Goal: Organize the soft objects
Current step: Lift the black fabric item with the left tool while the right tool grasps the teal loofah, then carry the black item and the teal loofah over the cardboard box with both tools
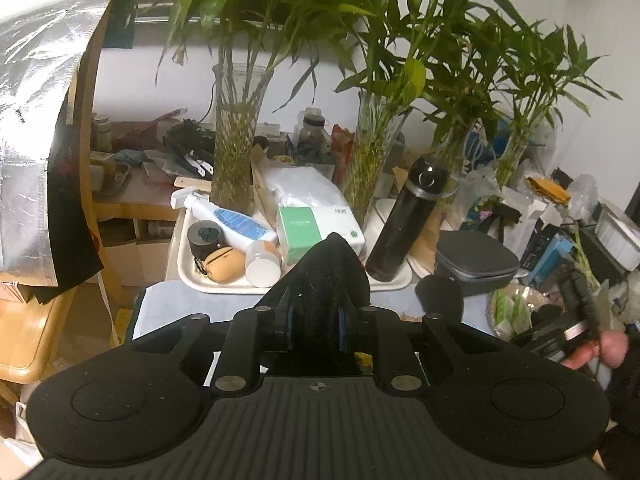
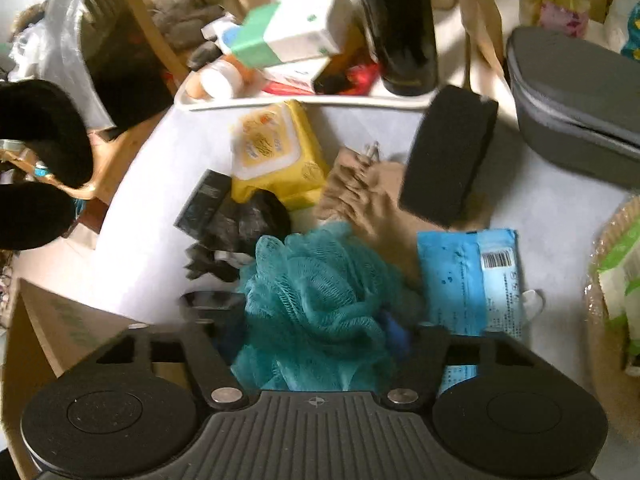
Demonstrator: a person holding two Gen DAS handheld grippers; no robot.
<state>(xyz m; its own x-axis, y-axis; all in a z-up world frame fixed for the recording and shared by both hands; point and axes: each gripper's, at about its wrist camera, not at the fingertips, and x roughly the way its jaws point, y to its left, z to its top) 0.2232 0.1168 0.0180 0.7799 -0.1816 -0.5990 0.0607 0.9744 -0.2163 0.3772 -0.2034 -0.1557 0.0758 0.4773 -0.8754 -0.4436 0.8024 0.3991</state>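
In the left wrist view my left gripper [image 1: 316,328] is shut on a black fuzzy soft item [image 1: 324,276], which sticks up between the blue pads above the table. The same black item [image 2: 40,132] shows at the far left of the right wrist view. My right gripper [image 2: 308,316] points down at the table, with a teal mesh loofah [image 2: 316,280] filling the gap between its fingers. Both fingers touch the mesh. Beyond the loofah lie a crumpled brown cloth [image 2: 360,196] and a black foam block [image 2: 448,152], which is tilted.
A yellow wipes pack [image 2: 276,152], a blue pack [image 2: 472,280] and a black crumpled bag [image 2: 244,220] lie around the loofah. A white tray [image 2: 304,102] with a black flask [image 2: 404,24] stands behind. There is a grey case [image 2: 576,100] at the right and a cardboard box [image 2: 60,320] at the left.
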